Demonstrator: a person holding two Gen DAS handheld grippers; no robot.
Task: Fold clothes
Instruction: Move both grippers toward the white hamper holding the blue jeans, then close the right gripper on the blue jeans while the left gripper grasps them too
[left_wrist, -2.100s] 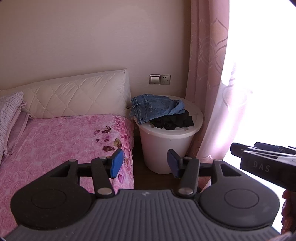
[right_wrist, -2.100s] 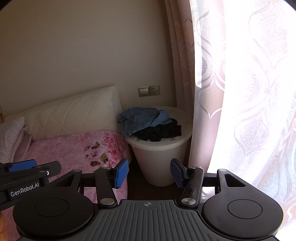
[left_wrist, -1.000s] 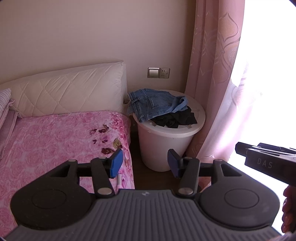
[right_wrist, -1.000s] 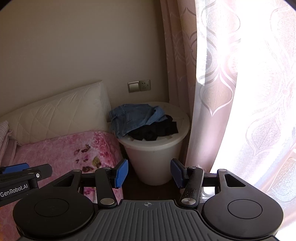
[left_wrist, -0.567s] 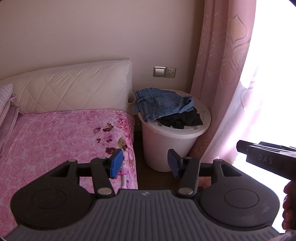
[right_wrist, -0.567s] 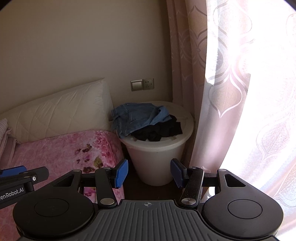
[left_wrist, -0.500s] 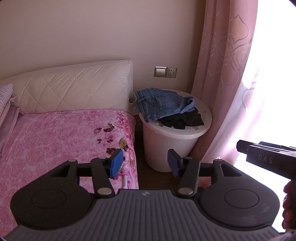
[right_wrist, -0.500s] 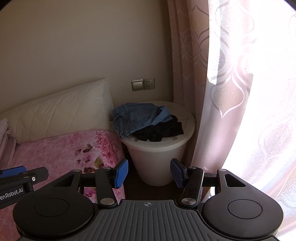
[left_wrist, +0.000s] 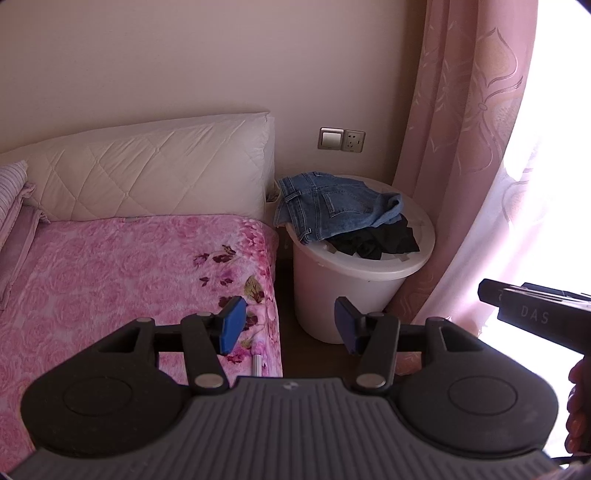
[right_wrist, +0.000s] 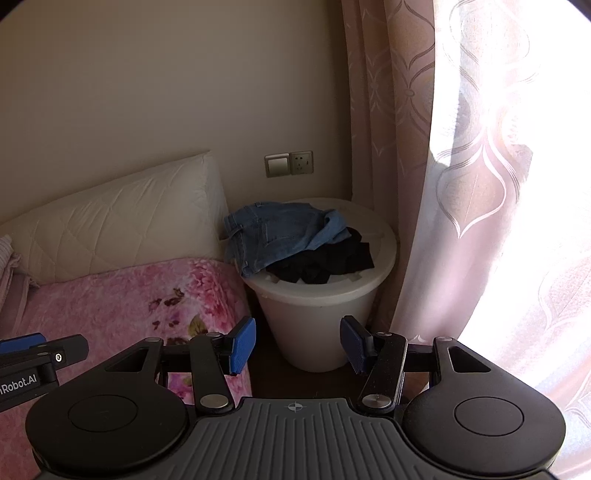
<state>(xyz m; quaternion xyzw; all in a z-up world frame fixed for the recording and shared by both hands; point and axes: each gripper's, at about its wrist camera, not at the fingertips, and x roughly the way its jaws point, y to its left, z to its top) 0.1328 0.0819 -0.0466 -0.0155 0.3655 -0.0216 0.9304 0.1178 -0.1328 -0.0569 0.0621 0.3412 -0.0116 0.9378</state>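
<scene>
Lying rumpled on top of the white round plastic laundry bin (left_wrist: 354, 280), the blue denim jeans (left_wrist: 328, 208) drape over the rim on the side nearest the bed, waistband and back pockets up. A crumpled black garment (left_wrist: 376, 242) sits just beside them, partly under one denim leg, filling the bin's mouth toward the curtain side. Neither piece is folded; both are bunched.

The bin stands on the floor in the corner, between the bed with its pink rose-patterned plush blanket (left_wrist: 122, 280) and the pink patterned curtain (left_wrist: 458, 155). A white quilted headboard cushion (left_wrist: 147, 177) leans against the wall behind the blanket.

Both tools hang in the air well short of the bin, pointed at it. The left gripper (left_wrist: 286, 325) has its blue pads spread wide with nothing between them; the right gripper (right_wrist: 297, 345) is likewise parted and empty.

Judging by this, the step in hand is fetching a garment from the bin. The next move likely calls for reaching down to the jeans, which lie uppermost, pinching the waistband, and carrying them clear to the flat blanket for spreading. Dragging the black piece along is the risk.
</scene>
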